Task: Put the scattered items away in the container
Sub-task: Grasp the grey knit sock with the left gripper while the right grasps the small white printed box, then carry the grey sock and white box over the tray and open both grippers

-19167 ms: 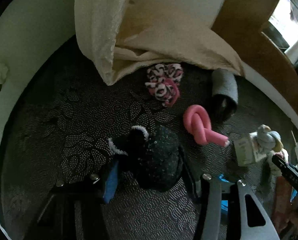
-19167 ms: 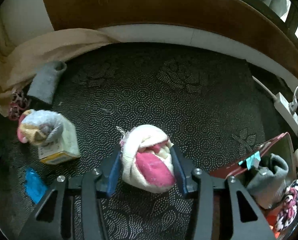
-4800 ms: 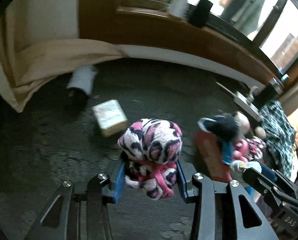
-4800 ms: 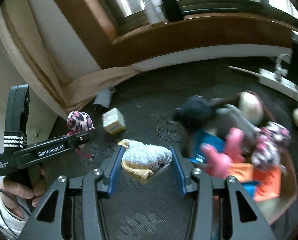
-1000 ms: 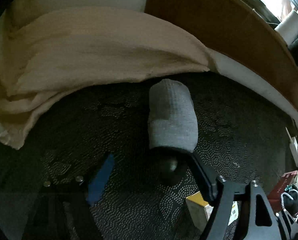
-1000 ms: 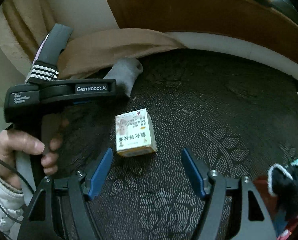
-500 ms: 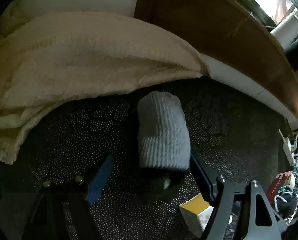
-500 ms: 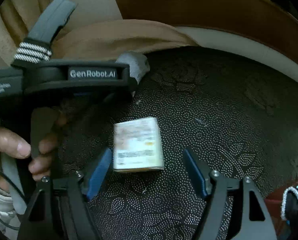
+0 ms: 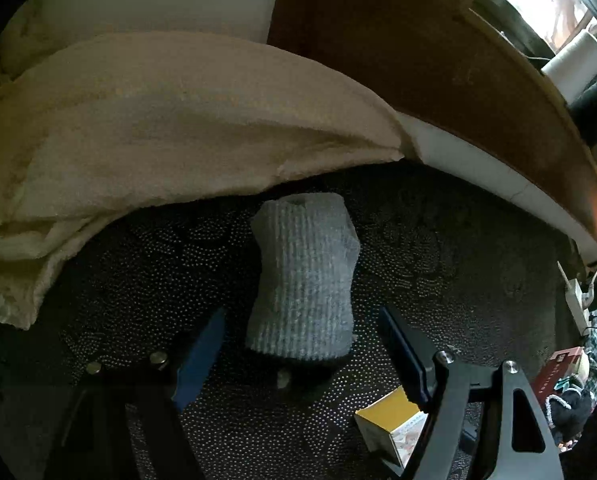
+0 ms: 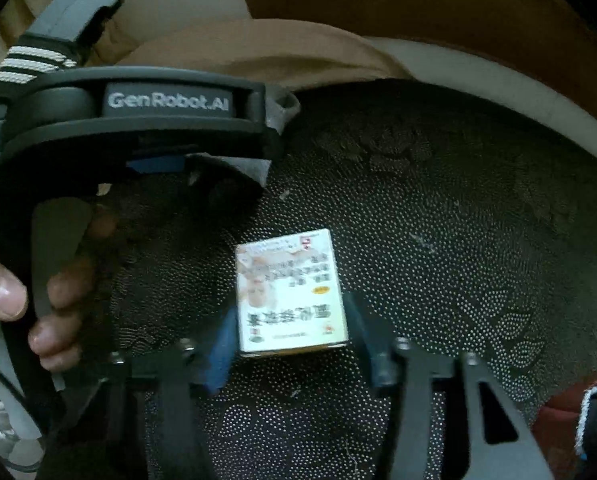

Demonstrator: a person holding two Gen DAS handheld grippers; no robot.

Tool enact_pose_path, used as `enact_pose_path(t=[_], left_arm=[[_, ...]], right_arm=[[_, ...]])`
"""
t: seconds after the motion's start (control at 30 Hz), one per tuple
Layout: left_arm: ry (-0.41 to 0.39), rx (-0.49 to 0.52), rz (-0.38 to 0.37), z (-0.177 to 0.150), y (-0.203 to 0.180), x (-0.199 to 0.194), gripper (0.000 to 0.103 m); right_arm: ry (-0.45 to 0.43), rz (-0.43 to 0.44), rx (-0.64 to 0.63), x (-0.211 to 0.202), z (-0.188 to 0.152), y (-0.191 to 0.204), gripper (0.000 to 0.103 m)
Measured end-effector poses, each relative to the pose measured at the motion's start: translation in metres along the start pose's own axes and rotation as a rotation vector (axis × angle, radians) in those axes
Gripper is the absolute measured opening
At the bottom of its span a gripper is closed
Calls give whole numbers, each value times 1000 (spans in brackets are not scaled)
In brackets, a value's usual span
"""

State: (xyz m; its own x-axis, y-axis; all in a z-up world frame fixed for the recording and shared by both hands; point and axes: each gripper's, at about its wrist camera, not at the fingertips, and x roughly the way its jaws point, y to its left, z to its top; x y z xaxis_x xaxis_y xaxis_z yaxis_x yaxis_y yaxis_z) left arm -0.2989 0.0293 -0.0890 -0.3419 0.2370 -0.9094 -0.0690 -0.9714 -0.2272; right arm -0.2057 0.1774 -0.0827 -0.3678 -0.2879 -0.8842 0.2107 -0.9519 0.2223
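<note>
Left gripper (image 9: 300, 344): jaws spread wide, nothing between the pads in contact; the grey rolled sock (image 9: 304, 276) lies directly ahead, its near end just entering the gap, lengthwise along the fingers, so a closing pinch would take it across its narrow width. Sock rests on the dark patterned carpet (image 9: 438, 248), its far end close under the hem of the cream curtain (image 9: 178, 120), which is likely why the approach comes from the open carpet side. Right gripper (image 10: 288, 338): jaws narrowed to either side of the small printed box (image 10: 290, 292); blur prevents telling whether the pads touch its flanks, so a firm hold cannot be confirmed. Box lies flat, face up, between the fingertips, its short end toward the gripper, offering parallel sides to the pads. Left-hand tool body crosses the upper left of the right view. Container (image 10: 558, 420): red edge low right of the right gripper, well apart from both items, already holding soft goods.
</note>
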Motion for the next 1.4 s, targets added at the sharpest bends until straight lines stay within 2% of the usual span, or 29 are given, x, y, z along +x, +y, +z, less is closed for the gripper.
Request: enact_pose_path(t=[0.3, 0.6, 0.63, 0.67, 0.7, 0.8, 1.13, 1.3, 1.4], left_arm=[[3, 3, -4, 3, -10, 7, 80], [-2, 2, 49, 4, -8, 25, 79], [-9, 11, 57, 4, -10, 24, 76], [-15, 20, 72, 4, -10, 24, 64], [-20, 29, 88, 4, -11, 24, 57], [-20, 10, 58, 2, -8, 19, 44], [-48, 39, 33, -36, -25, -19, 42], [-55, 62, 14, -63, -44, -49, 42], [-55, 84, -6, -81, -68, -60, 42]], right_arm=[[-28, -11, 39, -18, -5, -11, 52], [-45, -13, 57, -40, -14, -15, 52], [-48, -16, 60, -42, -16, -16, 52], [-51, -18, 64, -45, -18, -17, 52], [-53, -19, 68, -49, -19, -18, 52], [-61, -21, 76, -57, -27, -19, 52], [-85, -17, 94, -83, -59, -20, 52], [-105, -13, 107, -105, -82, -25, 52], [-126, -13, 113, -122, -98, -29, 52]])
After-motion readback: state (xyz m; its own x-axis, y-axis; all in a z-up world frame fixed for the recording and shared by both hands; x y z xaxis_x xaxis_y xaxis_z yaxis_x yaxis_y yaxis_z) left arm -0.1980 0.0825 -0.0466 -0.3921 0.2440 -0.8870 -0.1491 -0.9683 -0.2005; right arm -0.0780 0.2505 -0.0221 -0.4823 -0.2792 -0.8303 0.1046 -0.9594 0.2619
